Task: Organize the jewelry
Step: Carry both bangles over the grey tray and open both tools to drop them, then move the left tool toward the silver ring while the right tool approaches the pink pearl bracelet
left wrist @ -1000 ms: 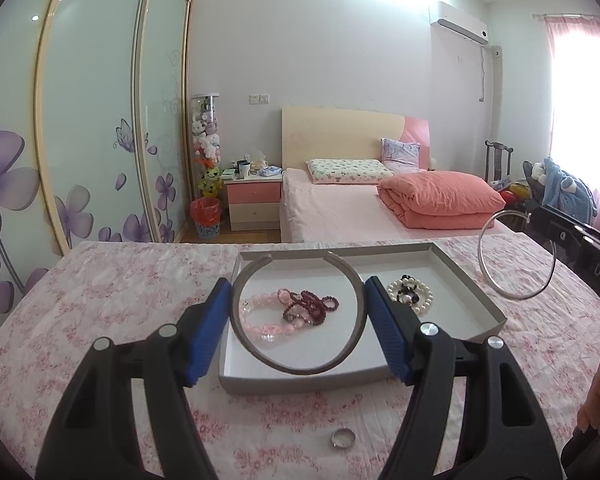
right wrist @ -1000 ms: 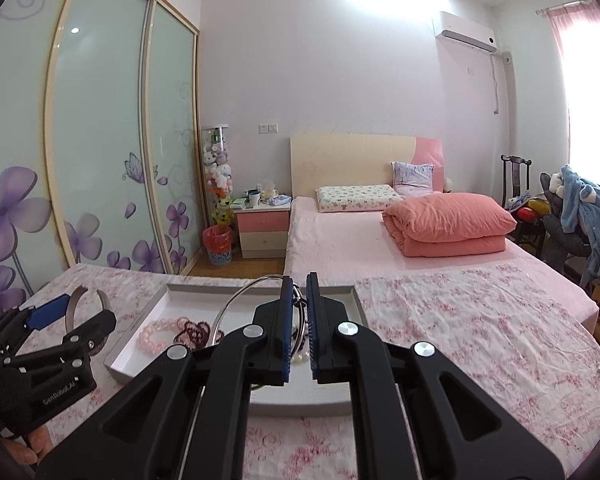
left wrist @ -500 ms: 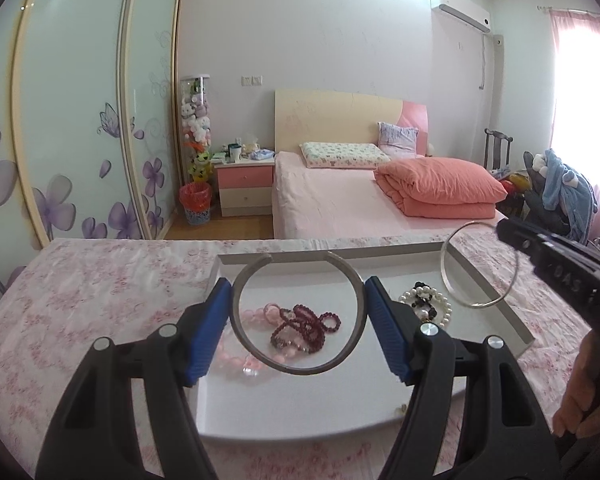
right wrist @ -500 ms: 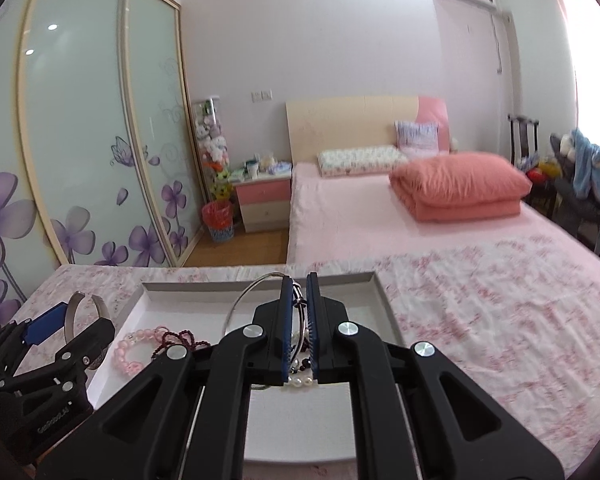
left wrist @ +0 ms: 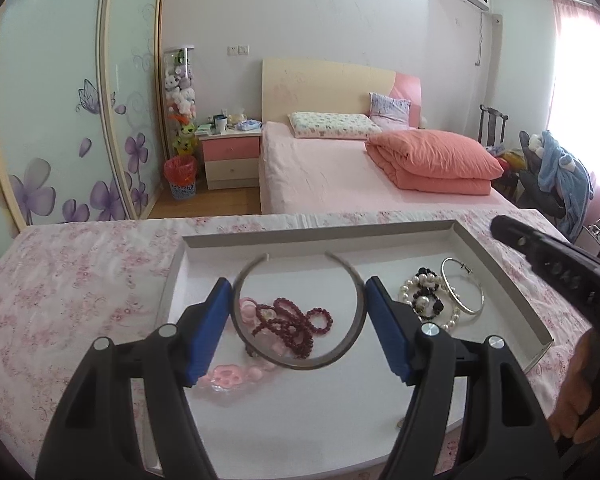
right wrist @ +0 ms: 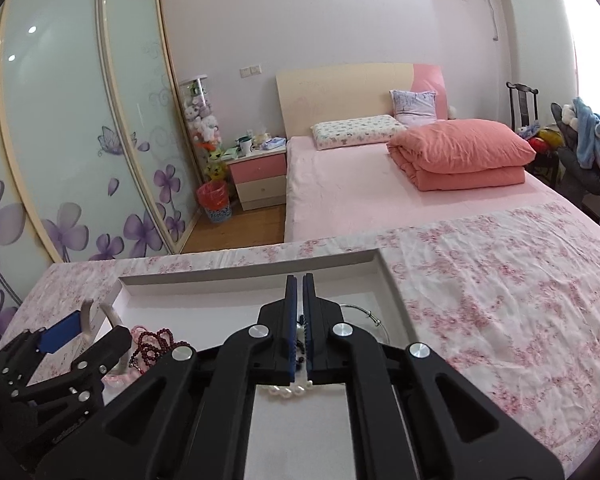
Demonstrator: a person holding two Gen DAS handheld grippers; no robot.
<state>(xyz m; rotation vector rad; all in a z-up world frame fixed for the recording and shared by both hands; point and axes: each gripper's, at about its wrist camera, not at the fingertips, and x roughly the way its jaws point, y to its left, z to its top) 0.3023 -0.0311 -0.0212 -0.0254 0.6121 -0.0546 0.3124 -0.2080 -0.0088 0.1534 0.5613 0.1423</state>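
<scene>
Little can be read here. In the right wrist view, at the lower left of the frame, the black body of the left gripper (right wrist: 90, 330) carries a small pale line of print running slantwise along its side. It looks like "GenRobot.AI", though only the last letters are at all sharp. In the left wrist view, at the right edge of the frame, the black side of the right gripper (left wrist: 504, 230) bears a row of raised capital letters. They are seen at an angle and are too blurred to spell out with certainty.
</scene>
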